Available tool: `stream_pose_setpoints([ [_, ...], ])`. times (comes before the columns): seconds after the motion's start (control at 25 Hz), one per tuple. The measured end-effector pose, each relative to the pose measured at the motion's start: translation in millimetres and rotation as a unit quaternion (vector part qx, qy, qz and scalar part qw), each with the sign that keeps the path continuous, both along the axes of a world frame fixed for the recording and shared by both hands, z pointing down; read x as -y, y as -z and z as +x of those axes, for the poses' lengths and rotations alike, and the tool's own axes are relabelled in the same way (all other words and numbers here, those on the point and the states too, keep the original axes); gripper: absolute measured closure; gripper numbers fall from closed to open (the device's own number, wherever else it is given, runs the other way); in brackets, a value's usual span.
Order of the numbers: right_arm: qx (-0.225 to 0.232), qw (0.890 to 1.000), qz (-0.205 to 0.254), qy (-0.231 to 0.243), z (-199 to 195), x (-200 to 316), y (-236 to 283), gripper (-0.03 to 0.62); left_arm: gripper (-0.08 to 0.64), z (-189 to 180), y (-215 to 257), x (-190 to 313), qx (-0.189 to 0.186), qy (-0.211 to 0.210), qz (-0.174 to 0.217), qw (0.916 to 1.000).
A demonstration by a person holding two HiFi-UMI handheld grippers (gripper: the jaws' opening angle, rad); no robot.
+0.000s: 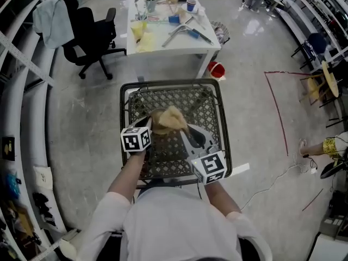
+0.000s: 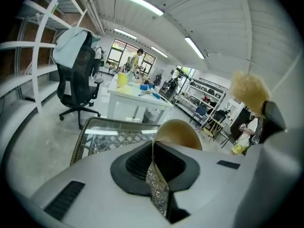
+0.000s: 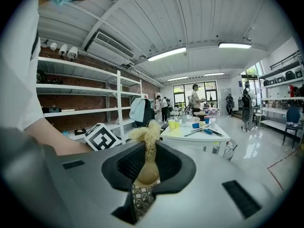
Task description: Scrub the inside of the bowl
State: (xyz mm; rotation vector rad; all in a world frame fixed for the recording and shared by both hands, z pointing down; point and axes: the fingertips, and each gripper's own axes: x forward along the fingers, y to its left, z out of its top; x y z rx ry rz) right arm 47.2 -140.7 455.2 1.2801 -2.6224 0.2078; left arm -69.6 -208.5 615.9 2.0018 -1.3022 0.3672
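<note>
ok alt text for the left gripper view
The left gripper is shut on the rim of a tan bowl above a wicker-edged table. A fibrous scrubber shows upper right, an office chair and white desk behind.

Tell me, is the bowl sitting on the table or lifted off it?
Lifted: the left gripper clamps the bowl by its rim, holding it above the mesh table.

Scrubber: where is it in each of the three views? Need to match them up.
Head view: scrubber, centre of frame.
Left gripper view: upper right, a fuzzy tan clump.
Right gripper view: centre, clamped between the jaws.
Shared landmark: white table, top centre in head view, left of centre in left gripper view, right of centre in right gripper view.
</note>
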Motion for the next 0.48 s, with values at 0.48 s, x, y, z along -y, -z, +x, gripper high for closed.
stream_pose_setpoints([
  [0.48,0.010,0.999,0.040,0.030,3.0,-33.5,25.3,0.523,0.515,6.4,96.8,-34.9,-0.012,0.028,0.099,0.9946],
])
